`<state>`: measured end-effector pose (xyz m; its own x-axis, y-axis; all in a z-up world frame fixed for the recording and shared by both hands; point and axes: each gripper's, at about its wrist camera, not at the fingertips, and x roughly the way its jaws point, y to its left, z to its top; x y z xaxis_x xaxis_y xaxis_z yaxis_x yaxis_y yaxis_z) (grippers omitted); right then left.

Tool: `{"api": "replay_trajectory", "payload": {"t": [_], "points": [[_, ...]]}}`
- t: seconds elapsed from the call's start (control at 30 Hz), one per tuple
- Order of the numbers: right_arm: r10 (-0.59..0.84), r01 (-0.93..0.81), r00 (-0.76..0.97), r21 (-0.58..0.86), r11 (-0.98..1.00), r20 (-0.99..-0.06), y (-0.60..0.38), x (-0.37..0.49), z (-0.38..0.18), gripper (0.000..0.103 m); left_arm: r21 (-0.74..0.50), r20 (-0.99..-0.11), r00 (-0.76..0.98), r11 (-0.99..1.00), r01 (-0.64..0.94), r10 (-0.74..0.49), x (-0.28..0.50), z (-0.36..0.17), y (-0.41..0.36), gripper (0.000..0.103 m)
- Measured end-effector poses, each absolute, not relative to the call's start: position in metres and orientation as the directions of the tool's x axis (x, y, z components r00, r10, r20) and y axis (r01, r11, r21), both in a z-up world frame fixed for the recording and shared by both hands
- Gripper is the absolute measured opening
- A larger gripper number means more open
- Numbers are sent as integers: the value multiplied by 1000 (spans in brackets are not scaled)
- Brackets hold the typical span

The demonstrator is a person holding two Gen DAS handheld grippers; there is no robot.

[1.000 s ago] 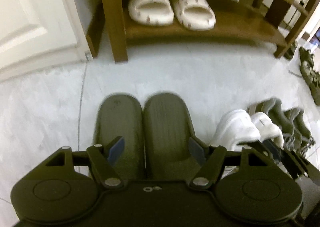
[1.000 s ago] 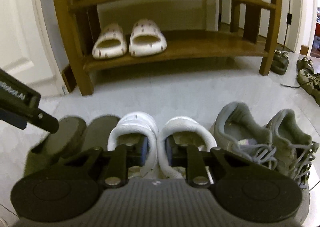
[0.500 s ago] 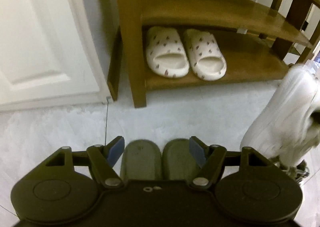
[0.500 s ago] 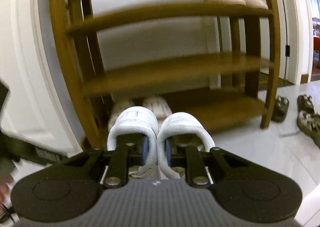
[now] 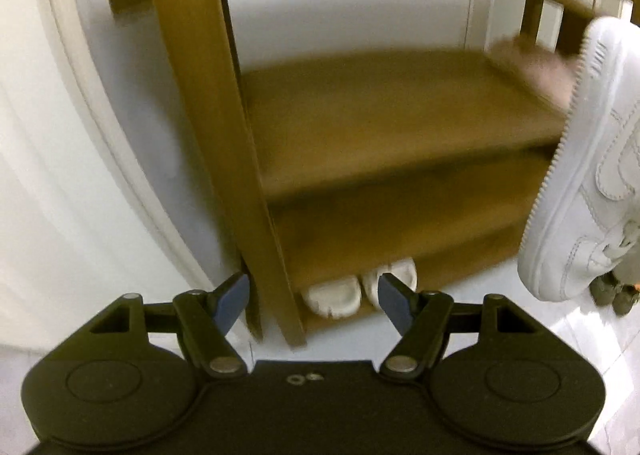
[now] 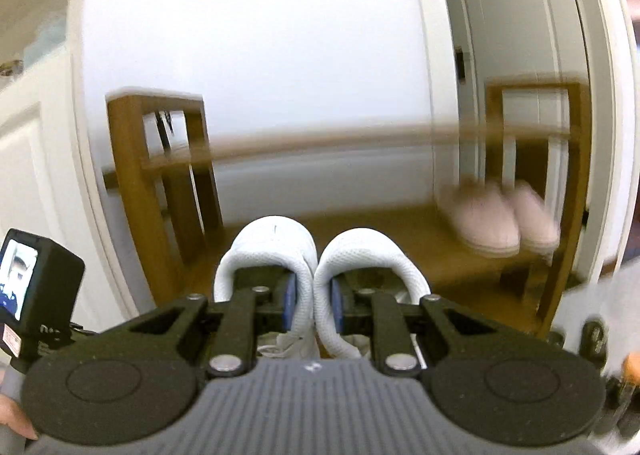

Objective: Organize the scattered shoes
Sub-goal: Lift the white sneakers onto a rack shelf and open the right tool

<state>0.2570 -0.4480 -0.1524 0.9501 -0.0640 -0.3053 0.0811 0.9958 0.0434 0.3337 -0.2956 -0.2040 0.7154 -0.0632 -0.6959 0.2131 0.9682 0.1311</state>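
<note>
1. My left gripper (image 5: 314,297) has its jaws spread wide with nothing between them; a second ago they straddled a pair of dark flat slippers on the floor, which are out of view now.
2. Past its fingers I see the brown wooden shoe rack (image 5: 400,127), its upright post just ahead of the left finger, and a pair of cream patterned slides (image 5: 358,289) on the lowest shelf, open ends toward me.
3. My right gripper (image 6: 314,305) is clamped on the pair of white mesh-collared sneakers (image 6: 320,255), pinching the two inner collar walls together. Their long axes run straight away from the gripper, toes toward the rack.
4. In the left wrist view one sneaker (image 5: 592,175) hangs in the air at the far right, sole edge facing left.
5. The sneakers stood on the floor a second ago; they are now level with an upper shelf.
6. A blurred pair of pale pink shoes (image 6: 496,219) sits on that shelf, right of the sneakers.
</note>
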Motion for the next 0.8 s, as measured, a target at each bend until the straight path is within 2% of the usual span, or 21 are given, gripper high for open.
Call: {"api": "replay_trajectory", "payload": {"t": [0.13,0.27,0.43,0.6,0.8], "points": [[-36,52,945,42,998,-326,-434,287,-84,21,132,-663,747,974,183,-50,339,-159,-294,72],[-27,48,937,53,997,-348,-421,328,-43,20,113,-662,747,976,186,-65,353,-117,-289,72],[-41,62,928,43,997,-370,-405,389,-11,20,105,-646,761,979,177,-68,370,-99,-270,72],[-15,36,882,36,999,-471,-381,460,-15,21,103,-684,727,977,186,-66,386,-99,-257,72],[-62,79,829,7,997,-555,-365,541,-25,23,92,-705,706,977,192,-73,395,-109,-242,72]]}}
